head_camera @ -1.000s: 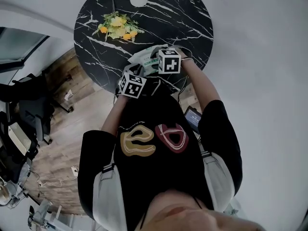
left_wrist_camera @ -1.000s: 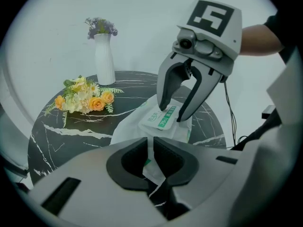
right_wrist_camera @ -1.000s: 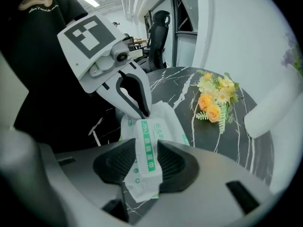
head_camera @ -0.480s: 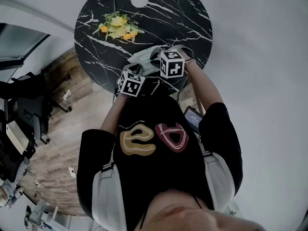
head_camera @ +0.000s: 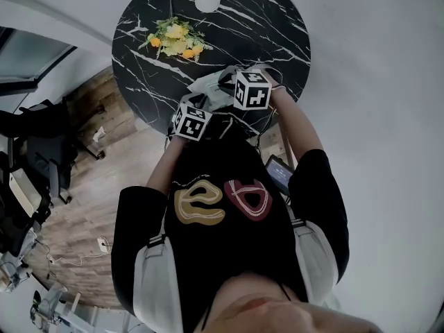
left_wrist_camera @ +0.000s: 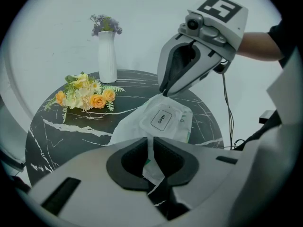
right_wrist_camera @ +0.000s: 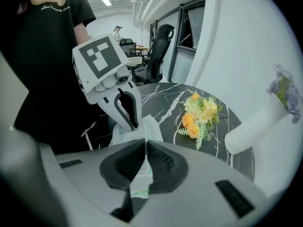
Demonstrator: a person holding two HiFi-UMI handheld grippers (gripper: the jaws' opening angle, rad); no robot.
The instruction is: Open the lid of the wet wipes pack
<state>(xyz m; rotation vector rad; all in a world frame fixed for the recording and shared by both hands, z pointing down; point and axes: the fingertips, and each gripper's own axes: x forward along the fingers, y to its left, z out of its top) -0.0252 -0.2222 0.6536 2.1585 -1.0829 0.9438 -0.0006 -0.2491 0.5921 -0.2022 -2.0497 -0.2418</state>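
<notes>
Wipes pack [left_wrist_camera: 173, 126] stretched between both tools over table [left_wrist_camera: 66, 126]. Left gripper [left_wrist_camera: 151, 151] pinching near seam as anchor. Right gripper [right_wrist_camera: 145, 156] jaws just closed onto far seam, probably steadying. Lid [left_wrist_camera: 161, 119] flat, not yet opened.

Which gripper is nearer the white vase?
Right. The right gripper, jaws just closing on the far edge of the wipes pack, sits toward the vase; the left gripper pinches the opposite edge.

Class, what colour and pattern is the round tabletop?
The round tabletop is black marble with white veins, clearest in the head view.
</notes>
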